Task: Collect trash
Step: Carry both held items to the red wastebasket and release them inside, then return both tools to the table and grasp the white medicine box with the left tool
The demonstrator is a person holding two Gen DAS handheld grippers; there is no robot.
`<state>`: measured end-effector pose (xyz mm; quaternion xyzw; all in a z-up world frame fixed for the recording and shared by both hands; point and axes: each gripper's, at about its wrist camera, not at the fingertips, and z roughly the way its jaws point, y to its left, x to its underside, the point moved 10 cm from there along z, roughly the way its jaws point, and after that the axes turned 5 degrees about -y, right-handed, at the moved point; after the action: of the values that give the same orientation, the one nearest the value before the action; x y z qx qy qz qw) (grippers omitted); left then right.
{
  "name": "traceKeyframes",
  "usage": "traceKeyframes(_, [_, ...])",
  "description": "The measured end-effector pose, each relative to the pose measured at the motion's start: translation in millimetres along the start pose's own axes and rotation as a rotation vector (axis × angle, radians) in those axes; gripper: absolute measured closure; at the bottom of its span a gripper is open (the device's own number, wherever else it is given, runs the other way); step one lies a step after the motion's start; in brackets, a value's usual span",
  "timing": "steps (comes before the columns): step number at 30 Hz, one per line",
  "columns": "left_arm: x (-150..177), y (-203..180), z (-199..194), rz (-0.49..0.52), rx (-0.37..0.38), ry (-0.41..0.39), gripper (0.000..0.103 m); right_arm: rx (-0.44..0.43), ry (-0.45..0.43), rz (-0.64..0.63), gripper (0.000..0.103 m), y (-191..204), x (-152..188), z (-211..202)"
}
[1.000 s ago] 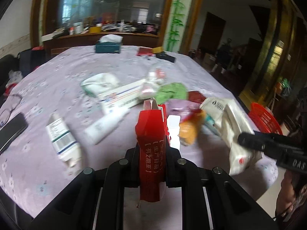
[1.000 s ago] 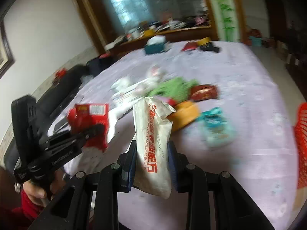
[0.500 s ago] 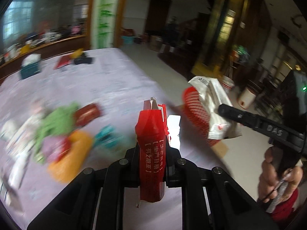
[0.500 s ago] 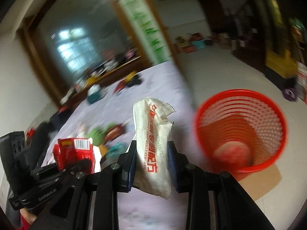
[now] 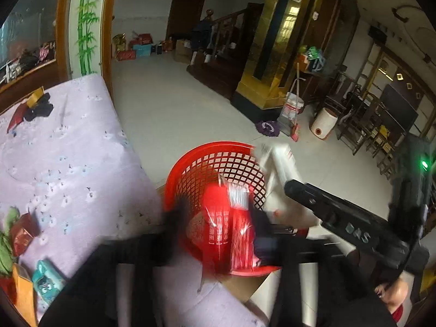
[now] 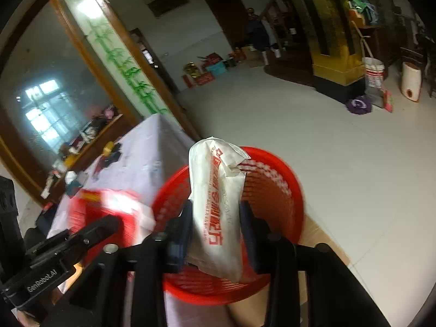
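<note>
A red mesh basket [image 5: 218,152] stands on the floor beside the lilac-clothed table [image 5: 68,163]. My left gripper [image 5: 220,220] hangs over the basket. Its jaws are opening, blurred and wide apart, and a red packet [image 5: 226,226] hangs loose between them above the basket's mouth. My right gripper [image 6: 216,218] is also over the basket [image 6: 286,179]. Its jaws are starting to open, but the pads still touch both sides of an upright white packet [image 6: 218,204] with red print. In the left wrist view that white packet [image 5: 280,169] shows blurred at the basket's right rim.
More litter lies on the table's near left: a teal packet [image 5: 46,280], an orange one [image 5: 21,291] and a dark red one [image 5: 23,234]. Cardboard [image 5: 239,286] lies under the basket. A mop and bucket [image 5: 293,109] stand across the tiled floor.
Both grippers swung from over the table to over the red basket. The left jaws have spread away from the red packet. The white packet stays between the right fingers.
</note>
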<state>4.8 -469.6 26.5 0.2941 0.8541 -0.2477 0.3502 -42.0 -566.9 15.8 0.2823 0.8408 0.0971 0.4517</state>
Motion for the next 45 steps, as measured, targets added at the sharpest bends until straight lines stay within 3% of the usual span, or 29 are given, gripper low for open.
traceKeyframes(6, [9.0, 12.0, -27.6, -0.008, -0.031, -0.044, 0.039, 0.035, -0.044, -0.037, 0.054, -8.8, 2.3, -19.2])
traceKeyframes(9, [20.0, 31.2, -47.1, -0.022, -0.063, -0.055, 0.038, -0.004, -0.048, -0.056, 0.054, 3.9, 7.8, -26.4])
traceKeyframes(21, [84.8, 129.2, -156.9, -0.135, -0.232, -0.122, 0.035, -0.226, 0.073, -0.271, 0.052, 138.0, 86.9, -22.9])
traceKeyframes(30, [136.4, 239.7, -248.1, -0.371, -0.461, -0.162, 0.034, -0.311, 0.149, -0.4, 0.049, 202.3, 140.8, -21.5])
traceKeyframes(38, [195.5, 348.5, -325.2, -0.627, -0.729, -0.175, 0.03, -0.33, 0.177, -0.418, 0.046, 213.9, 153.8, -17.1])
traceKeyframes(42, [225.8, 388.7, -330.7, -0.756, -0.76, -0.151, 0.03, -0.336, 0.184, -0.417, 0.045, 212.9, 155.8, -17.9])
traceKeyframes(45, [237.6, 399.0, -325.8, -0.799, -0.749, -0.131, 0.03, -0.336, 0.185, -0.419, 0.045, 212.7, 156.3, -17.1])
